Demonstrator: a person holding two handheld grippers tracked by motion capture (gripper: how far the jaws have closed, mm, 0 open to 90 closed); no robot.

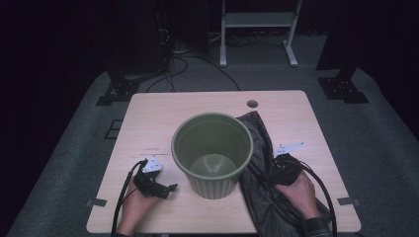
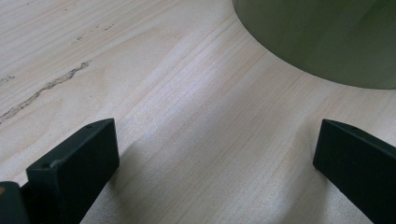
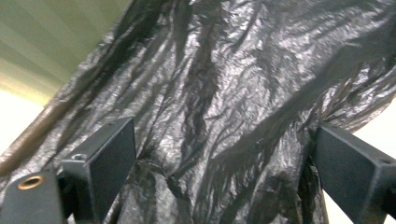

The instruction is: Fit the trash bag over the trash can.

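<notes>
No writing is readable on the ribbed green plastic bin (image 1: pixel 212 153). The left gripper (image 2: pixel 215 158) gapes over the pale wooden table (image 2: pixel 140 70); the right gripper (image 3: pixel 224 172) is spread wide around a crinkled black plastic bag (image 3: pixel 243 93).

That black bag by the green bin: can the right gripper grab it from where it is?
Probably yes: the right gripper is open with the black bag crumpled between its jaws, nothing blocking.

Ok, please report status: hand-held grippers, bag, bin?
Left hand-held gripper open on bare table, beside bin. Right hand-held gripper open over black bag. Bag lies against bin, not in it. Nothing in the way.
</notes>
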